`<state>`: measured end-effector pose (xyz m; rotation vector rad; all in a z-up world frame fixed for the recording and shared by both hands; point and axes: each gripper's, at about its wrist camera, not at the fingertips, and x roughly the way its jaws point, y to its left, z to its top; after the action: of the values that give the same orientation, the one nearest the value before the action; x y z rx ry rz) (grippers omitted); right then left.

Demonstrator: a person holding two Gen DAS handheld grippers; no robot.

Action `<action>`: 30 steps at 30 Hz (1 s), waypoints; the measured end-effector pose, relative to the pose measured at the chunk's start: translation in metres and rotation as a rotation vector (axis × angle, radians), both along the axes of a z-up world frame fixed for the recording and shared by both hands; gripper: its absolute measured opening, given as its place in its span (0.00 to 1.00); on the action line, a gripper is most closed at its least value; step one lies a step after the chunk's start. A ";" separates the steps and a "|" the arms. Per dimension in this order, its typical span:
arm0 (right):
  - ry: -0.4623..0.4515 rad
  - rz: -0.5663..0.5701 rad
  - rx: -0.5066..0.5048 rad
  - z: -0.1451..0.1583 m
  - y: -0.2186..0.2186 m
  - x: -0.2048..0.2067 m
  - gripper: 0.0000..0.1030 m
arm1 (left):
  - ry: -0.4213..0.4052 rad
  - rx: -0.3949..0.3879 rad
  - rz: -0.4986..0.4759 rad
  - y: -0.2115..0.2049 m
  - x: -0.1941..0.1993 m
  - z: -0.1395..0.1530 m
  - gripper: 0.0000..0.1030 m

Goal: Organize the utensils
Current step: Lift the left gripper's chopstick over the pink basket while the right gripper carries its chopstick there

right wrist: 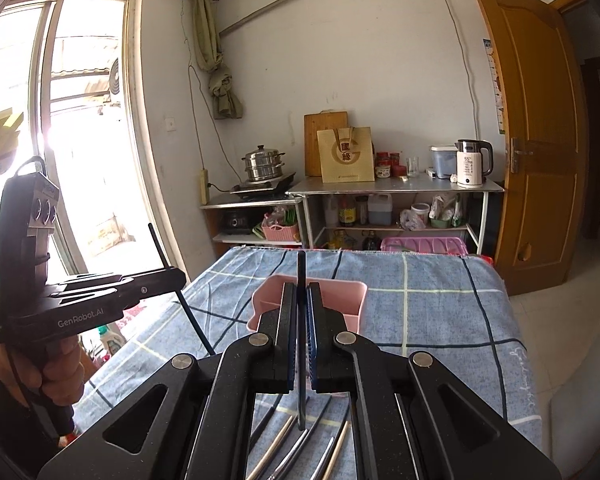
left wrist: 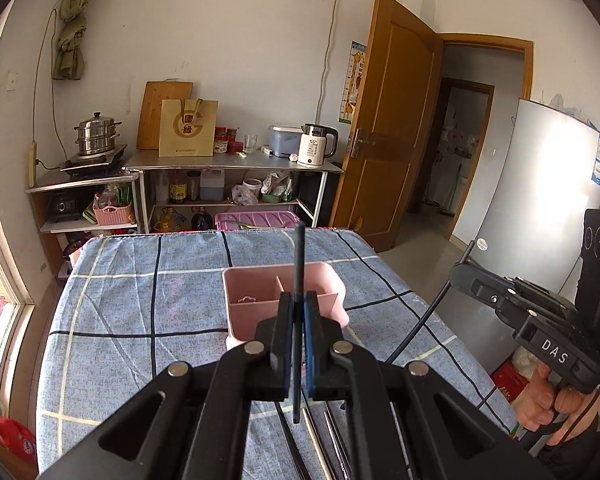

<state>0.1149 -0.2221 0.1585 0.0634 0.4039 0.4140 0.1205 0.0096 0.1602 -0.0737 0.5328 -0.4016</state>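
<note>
My left gripper (left wrist: 299, 298) is shut on a black chopstick (left wrist: 299, 256) held upright above the table. A pink divided organizer box (left wrist: 260, 296) stands just beyond its fingertips. My right gripper (right wrist: 301, 290) is shut on another black chopstick (right wrist: 301, 268), also upright, with the pink box (right wrist: 340, 300) right behind it. Several loose chopsticks, some silver (right wrist: 276, 446), some black (left wrist: 284, 440), lie on the cloth under both grippers. Each gripper shows in the other's view, the right one (left wrist: 456, 274) and the left one (right wrist: 172, 276), each with its stick.
The table has a blue checked cloth (left wrist: 140, 300). Beyond it stand metal shelves (left wrist: 236, 166) with a kettle (left wrist: 316, 144), a steamer pot (left wrist: 96, 132) and bottles. A wooden door (left wrist: 392, 120) and a fridge (left wrist: 540, 168) are to the right, a window (right wrist: 80, 120) to the left.
</note>
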 end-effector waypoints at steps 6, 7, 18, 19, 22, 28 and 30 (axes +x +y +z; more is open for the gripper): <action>-0.059 0.004 0.016 0.031 0.004 0.014 0.04 | -0.038 -0.014 0.002 0.002 0.023 0.033 0.05; -0.070 0.005 0.020 0.035 0.005 0.016 0.04 | -0.043 -0.015 0.003 0.003 0.027 0.037 0.05; -0.100 0.024 0.057 0.046 0.023 0.059 0.04 | -0.080 -0.032 0.058 0.011 0.073 0.051 0.05; -0.094 0.025 0.056 0.043 0.025 0.062 0.04 | -0.077 -0.032 0.061 0.012 0.076 0.048 0.05; -0.060 0.031 0.048 0.030 0.031 0.075 0.04 | -0.050 -0.031 0.058 0.014 0.088 0.033 0.05; 0.024 0.044 0.031 0.001 0.037 0.094 0.04 | 0.024 -0.035 0.056 0.018 0.105 -0.001 0.05; 0.048 0.050 0.032 -0.005 0.037 0.099 0.04 | 0.039 -0.038 0.058 0.018 0.109 -0.007 0.05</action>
<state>0.2136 -0.1853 0.1530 0.0947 0.4473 0.4690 0.2290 0.0280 0.1532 -0.1333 0.5601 -0.3539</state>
